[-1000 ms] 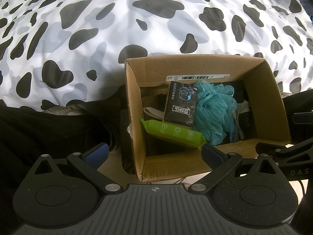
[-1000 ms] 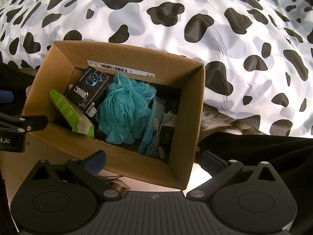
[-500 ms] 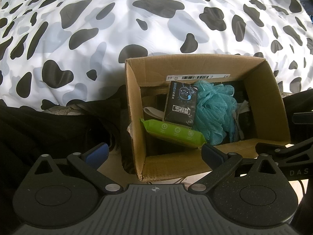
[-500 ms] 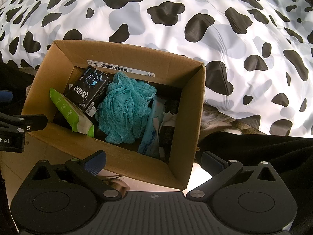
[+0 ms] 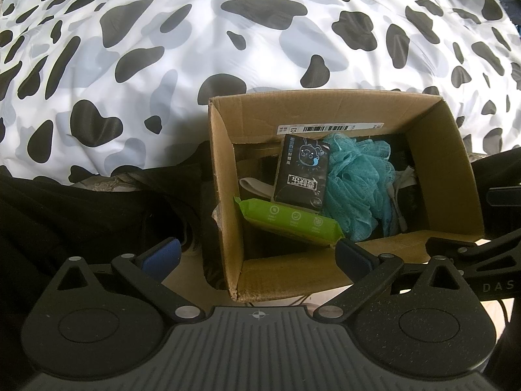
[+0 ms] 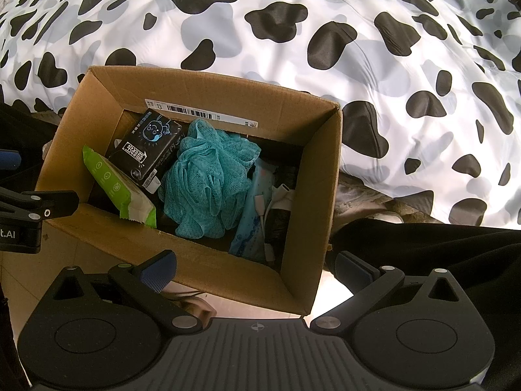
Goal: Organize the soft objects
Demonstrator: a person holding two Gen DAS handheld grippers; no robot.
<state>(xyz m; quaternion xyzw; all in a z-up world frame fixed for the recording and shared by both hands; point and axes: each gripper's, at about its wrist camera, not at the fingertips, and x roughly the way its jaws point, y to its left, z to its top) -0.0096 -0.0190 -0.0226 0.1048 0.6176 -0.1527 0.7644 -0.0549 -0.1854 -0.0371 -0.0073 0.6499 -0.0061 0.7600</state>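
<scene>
An open cardboard box (image 5: pixel 446 150) (image 6: pixel 208 89) stands on the floor against a bed. Inside lie a teal mesh bath sponge (image 5: pixel 358 182) (image 6: pixel 208 179), a black tissue pack (image 5: pixel 301 172) (image 6: pixel 146 150), a green wipes pack (image 5: pixel 289 220) (image 6: pixel 114 189) and a pale blue packet (image 6: pixel 252 218) with white cables. My left gripper (image 5: pixel 257 255) hovers open above the box's near left corner, holding nothing. My right gripper (image 6: pixel 257 268) hovers open over the near right wall, also holding nothing. Each gripper's fingers show at the edge of the other's view.
A cow-print duvet (image 5: pixel 195 32) (image 6: pixel 390 49) covers the bed behind the box. Black fabric (image 5: pixel 65 208) (image 6: pixel 423 244) lies beside the box on both sides. Pale floor (image 6: pixel 49 260) shows in front of the box.
</scene>
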